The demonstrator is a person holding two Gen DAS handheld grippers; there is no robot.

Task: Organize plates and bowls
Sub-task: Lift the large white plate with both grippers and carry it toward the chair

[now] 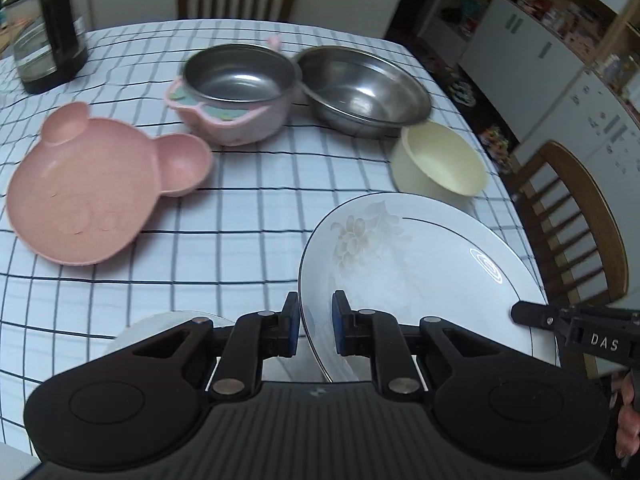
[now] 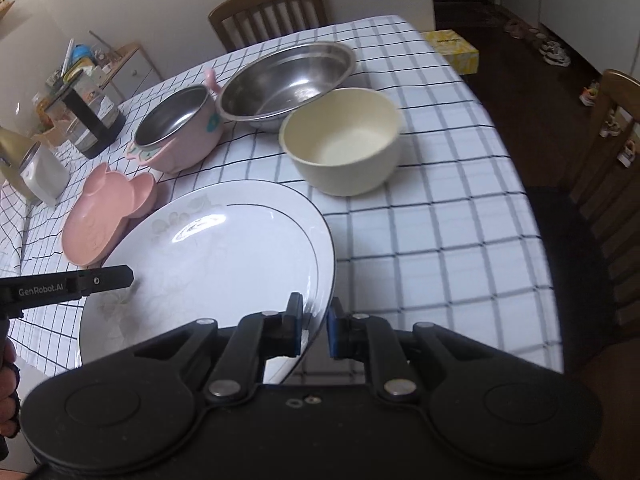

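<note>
Holding one white plate [image 1: 420, 264] by opposite rims: left tongs [image 1: 316, 320] and right tongs [image 2: 314, 322], both narrow, each pinched on the plate's edge. Plate sits lower centre of each frame, above the checked tablecloth [image 1: 240, 200]. Risk, judged: thin edge grips on glazed china may slip if either hand tilts or pulls apart; plate could strike the cream bowl [image 2: 344, 140] or pink bear dish [image 1: 100, 184]. Legible writing: "DAS" on right tongs, left view; "GenRobot.AI" on left tongs, right view.
</note>
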